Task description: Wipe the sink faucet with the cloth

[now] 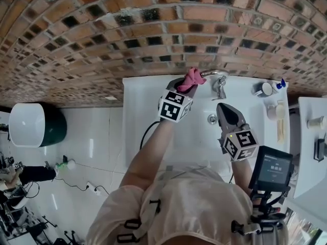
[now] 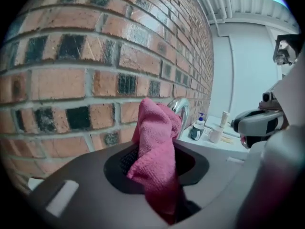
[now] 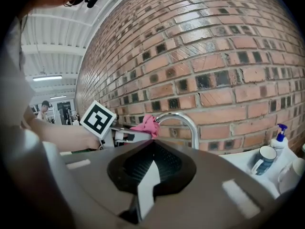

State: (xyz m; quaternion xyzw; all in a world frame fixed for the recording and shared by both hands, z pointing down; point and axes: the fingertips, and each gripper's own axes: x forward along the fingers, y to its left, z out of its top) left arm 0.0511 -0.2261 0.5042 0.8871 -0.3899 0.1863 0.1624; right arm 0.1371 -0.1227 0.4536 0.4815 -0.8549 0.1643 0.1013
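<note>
My left gripper (image 1: pixel 188 87) is shut on a pink cloth (image 1: pixel 192 78), which it holds up against the left end of the chrome faucet (image 1: pixel 216 77) at the back of the white sink (image 1: pixel 138 111). In the left gripper view the cloth (image 2: pixel 153 128) bunches up between the jaws, and the faucet's curved spout (image 2: pixel 182 109) shows just behind it. My right gripper (image 1: pixel 222 106) hovers over the basin in front of the faucet, jaws together with nothing in them. The right gripper view shows the faucet arch (image 3: pixel 183 121), with the cloth (image 3: pixel 147 124) at its left end.
A brick wall (image 1: pixel 153 29) rises directly behind the sink. A mug (image 1: pixel 264 89) and a blue-topped bottle (image 1: pixel 280 83) stand on the sink's back right corner. The drain (image 1: pixel 212 119) lies under my right gripper. A white and green bin (image 1: pixel 30 124) stands on the floor at the left.
</note>
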